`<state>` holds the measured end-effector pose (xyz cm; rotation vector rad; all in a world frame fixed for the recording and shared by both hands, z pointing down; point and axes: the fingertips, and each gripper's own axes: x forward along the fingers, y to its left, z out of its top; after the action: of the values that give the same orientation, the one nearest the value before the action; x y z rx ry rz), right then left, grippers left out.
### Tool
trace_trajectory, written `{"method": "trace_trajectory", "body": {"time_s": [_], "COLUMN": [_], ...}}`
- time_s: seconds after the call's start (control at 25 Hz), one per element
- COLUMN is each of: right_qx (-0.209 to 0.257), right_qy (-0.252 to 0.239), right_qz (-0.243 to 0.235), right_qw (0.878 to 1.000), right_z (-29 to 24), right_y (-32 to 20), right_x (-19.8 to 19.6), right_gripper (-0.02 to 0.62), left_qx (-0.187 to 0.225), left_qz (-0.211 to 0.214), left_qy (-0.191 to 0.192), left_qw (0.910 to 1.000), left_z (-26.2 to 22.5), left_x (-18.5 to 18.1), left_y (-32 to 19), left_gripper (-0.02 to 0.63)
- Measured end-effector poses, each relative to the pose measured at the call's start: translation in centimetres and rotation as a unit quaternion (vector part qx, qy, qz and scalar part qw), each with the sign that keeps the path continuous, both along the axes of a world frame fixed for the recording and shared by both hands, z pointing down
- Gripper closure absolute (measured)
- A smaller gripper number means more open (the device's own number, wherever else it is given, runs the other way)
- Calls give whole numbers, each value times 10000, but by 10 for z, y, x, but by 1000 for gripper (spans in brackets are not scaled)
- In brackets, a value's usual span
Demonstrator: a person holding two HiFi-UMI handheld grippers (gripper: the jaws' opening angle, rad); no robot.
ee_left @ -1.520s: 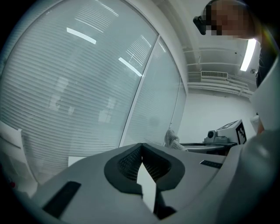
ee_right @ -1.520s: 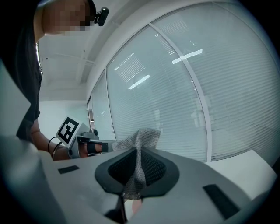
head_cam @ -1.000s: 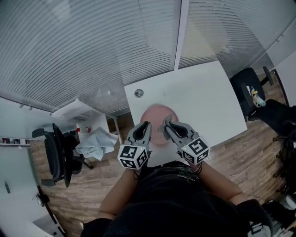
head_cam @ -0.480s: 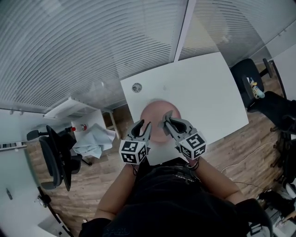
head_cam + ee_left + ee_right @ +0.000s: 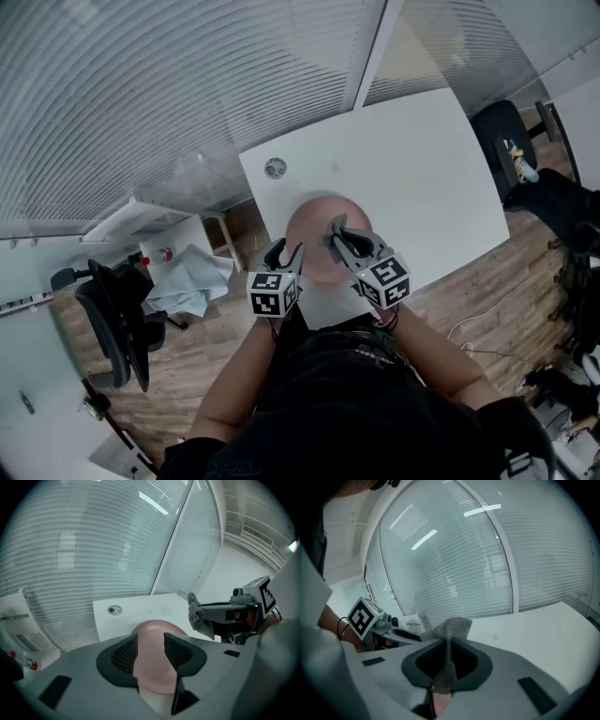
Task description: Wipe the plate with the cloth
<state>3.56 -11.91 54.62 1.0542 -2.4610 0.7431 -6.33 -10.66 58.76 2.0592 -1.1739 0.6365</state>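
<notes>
A pink plate [image 5: 314, 220] lies near the front edge of the white table [image 5: 412, 159]. My left gripper [image 5: 284, 251] hangs over the plate's near left rim. Its jaws are opening, and the plate [image 5: 157, 632] shows through the gap with neither pad touching it. My right gripper [image 5: 336, 236] is over the plate's near right part, shut on a grey mesh cloth [image 5: 451, 627] that stands up from between its jaws. From the left gripper view that cloth [image 5: 198, 616] hangs off the right gripper's tips.
A round grommet [image 5: 275, 168] sits in the table's far left corner. A glass wall with blinds stands behind the table. On the wooden floor are a black office chair [image 5: 112, 319] and a low white cabinet [image 5: 183, 253] at left, and another black chair [image 5: 502, 141] at right.
Both grippers have come down closer to the plate. The left jaws have spread apart. The cloth stays clamped in the right gripper.
</notes>
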Motion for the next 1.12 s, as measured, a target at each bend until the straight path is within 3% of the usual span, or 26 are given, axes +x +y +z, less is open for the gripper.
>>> {"method": "trace_trajectory", "body": {"time_s": [0.52, 1.12], "right_qx": [-710, -1259], "right_qy": [570, 1065], "right_qz": [116, 99], "right_qw": [9958, 9863], "right_z": [67, 120], "right_y": [-15, -31], "right_x": [2, 4], "right_gripper": [552, 552], "left_qx": [-892, -1391], "left_qz": [-41, -61], "left_qy": [-2, -21], "left_qw": [9960, 9903], "left_z": [67, 103], "left_x": [-15, -20], "left_y": [-5, -10], "left_gripper": [430, 438]}}
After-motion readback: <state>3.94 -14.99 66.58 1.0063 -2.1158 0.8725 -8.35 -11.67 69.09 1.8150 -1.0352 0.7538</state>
